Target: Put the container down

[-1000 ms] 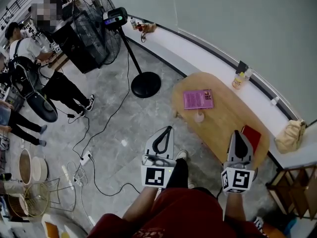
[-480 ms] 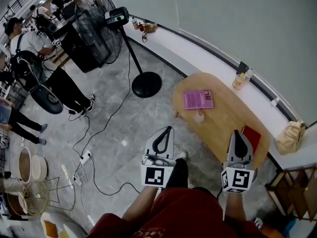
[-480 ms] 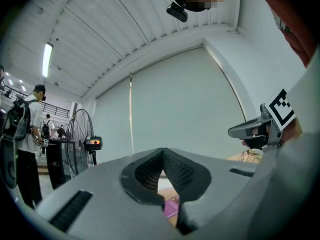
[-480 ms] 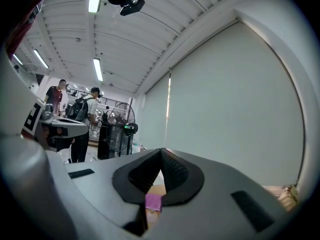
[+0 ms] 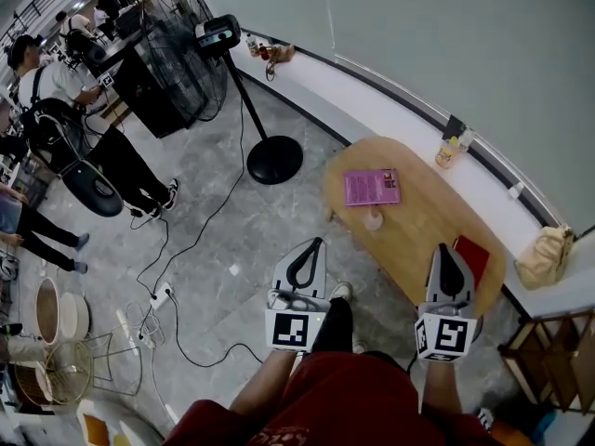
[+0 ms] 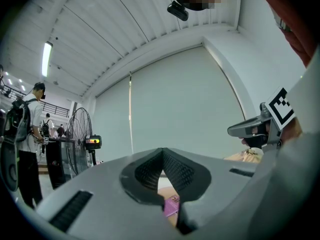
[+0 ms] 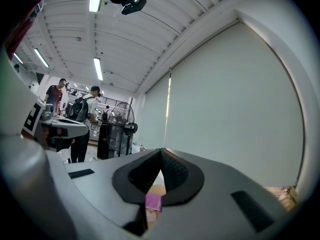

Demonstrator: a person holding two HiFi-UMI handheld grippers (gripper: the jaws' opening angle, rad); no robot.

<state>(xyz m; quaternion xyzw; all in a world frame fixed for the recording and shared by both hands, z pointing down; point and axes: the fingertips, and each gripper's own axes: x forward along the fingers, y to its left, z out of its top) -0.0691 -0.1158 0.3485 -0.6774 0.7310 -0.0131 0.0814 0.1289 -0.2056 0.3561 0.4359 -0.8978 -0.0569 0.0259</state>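
Both grippers hang in front of me, above the floor and the near edge of a wooden oval table (image 5: 423, 226). My left gripper (image 5: 319, 242) is shut with nothing in it; in the left gripper view its jaws (image 6: 162, 150) meet at the tips. My right gripper (image 5: 442, 248) is over the table's near end, shut and empty, its jaws (image 7: 161, 150) closed. A small clear container (image 5: 374, 219) stands on the table beside a pink book (image 5: 372, 186), well ahead of both grippers. The pink book (image 6: 172, 204) shows through the jaw gap.
A red object (image 5: 475, 255) lies on the table by the right gripper. A jar (image 5: 449, 151) and a tan bag (image 5: 544, 255) sit on the white ledge. A standing fan (image 5: 186, 54) with a round base (image 5: 274, 159), floor cables (image 5: 177, 249) and people (image 5: 56, 110) are at the left.
Both grippers have stayed where they were, still shut. Only the people at the far left have shifted a little.
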